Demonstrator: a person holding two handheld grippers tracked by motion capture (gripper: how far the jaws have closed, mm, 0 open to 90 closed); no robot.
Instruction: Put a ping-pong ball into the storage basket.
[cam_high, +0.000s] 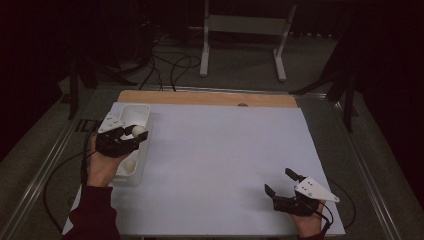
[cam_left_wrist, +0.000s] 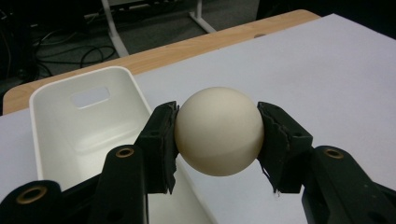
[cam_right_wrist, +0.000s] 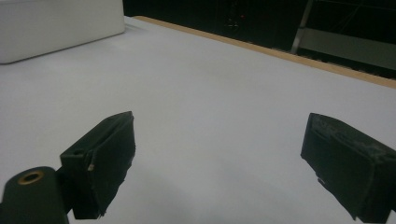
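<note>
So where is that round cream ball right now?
The round cream ball sits clamped in the left gripper, at the table's left, over the white plastic bin.

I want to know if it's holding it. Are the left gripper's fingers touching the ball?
Touching. In the left gripper view, the fingers press against both sides of the ball, with no gap.

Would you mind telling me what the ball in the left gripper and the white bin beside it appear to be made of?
Ball: probably hard plastic, cream, smooth matte with a soft sheen, no seam visible. Bin: likely moulded white plastic, glossy, with rounded corners and a cut-out handle slot.
</note>
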